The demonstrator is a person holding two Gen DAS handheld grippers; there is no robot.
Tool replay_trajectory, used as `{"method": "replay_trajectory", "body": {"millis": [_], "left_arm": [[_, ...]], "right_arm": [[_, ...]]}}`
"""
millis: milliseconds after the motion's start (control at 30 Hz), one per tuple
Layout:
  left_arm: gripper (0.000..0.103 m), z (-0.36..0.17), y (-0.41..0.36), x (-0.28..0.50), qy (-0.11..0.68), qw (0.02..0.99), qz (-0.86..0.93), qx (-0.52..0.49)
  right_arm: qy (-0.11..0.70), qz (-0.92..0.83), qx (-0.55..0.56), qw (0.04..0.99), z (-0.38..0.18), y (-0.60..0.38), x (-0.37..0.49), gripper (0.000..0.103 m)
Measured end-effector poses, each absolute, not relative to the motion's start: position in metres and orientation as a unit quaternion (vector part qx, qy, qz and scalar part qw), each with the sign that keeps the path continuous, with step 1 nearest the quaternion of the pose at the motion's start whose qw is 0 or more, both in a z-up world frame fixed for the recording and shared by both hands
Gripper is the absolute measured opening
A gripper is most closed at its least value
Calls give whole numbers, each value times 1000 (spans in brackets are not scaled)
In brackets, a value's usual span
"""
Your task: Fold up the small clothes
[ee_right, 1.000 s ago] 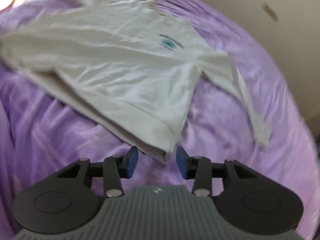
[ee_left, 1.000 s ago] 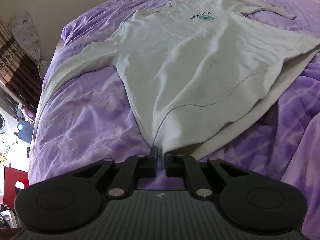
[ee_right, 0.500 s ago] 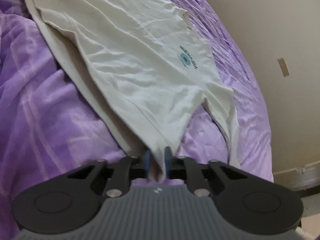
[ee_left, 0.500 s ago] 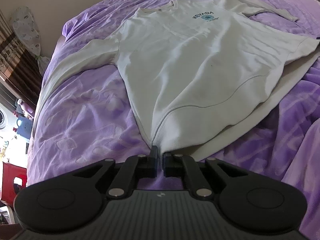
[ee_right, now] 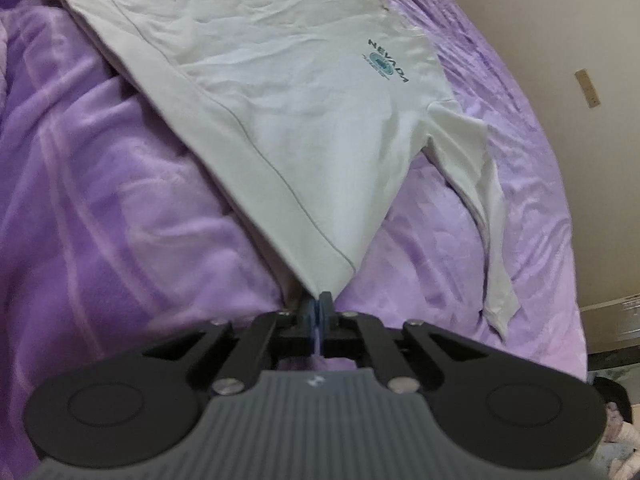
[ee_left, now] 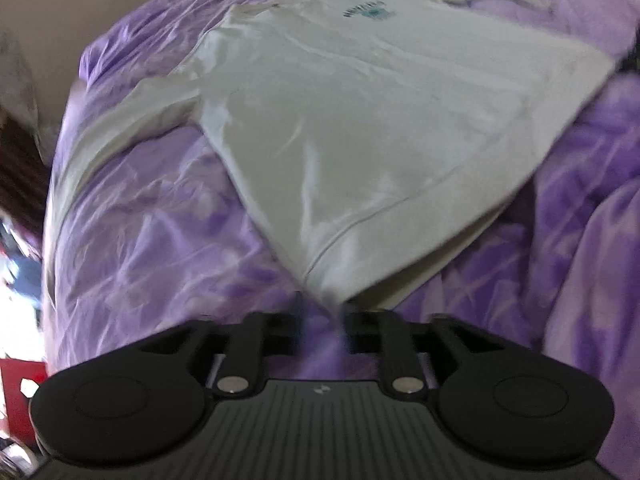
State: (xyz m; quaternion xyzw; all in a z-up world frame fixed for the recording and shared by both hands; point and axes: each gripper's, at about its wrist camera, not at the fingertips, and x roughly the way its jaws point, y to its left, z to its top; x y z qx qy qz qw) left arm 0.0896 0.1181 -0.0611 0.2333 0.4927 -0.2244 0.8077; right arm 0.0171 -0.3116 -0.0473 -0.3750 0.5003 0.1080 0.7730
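A cream long-sleeved sweatshirt (ee_right: 304, 120) printed "NEVADA" lies spread front-up on a bed under a purple blanket (ee_right: 100, 208), sleeves out to either side. The right gripper (ee_right: 319, 312) is clamped on one hem corner, pulling it taut. At the other hem corner the left gripper (ee_left: 322, 320) has just been opening; its jaws stand apart, the corner (ee_left: 326, 280) just ahead of them, blurred.

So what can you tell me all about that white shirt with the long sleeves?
The white shirt is a soft, wrinkly long-sleeved top with a small teal "NEVADA" print on the chest. It lies spread face up on the purple blanket, sleeves out to the sides. The right gripper pinches one bottom corner. The left gripper has just been opening, and the other bottom corner lies just beyond its fingers.
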Motion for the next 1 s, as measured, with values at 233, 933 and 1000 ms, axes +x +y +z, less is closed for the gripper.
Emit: {"method": "replay_trajectory", "body": {"millis": [233, 933, 1000], "left_arm": [[50, -1, 180, 128, 480, 844, -204, 129], [48, -167, 490, 276, 348, 740, 180, -547], [48, -180, 496, 278, 328, 724, 202, -572]], "right_arm": [[537, 100, -220, 808, 0, -365, 51, 38], [542, -60, -88, 834, 3, -397, 187, 45], [534, -52, -111, 837, 10, -378, 192, 45]]}}
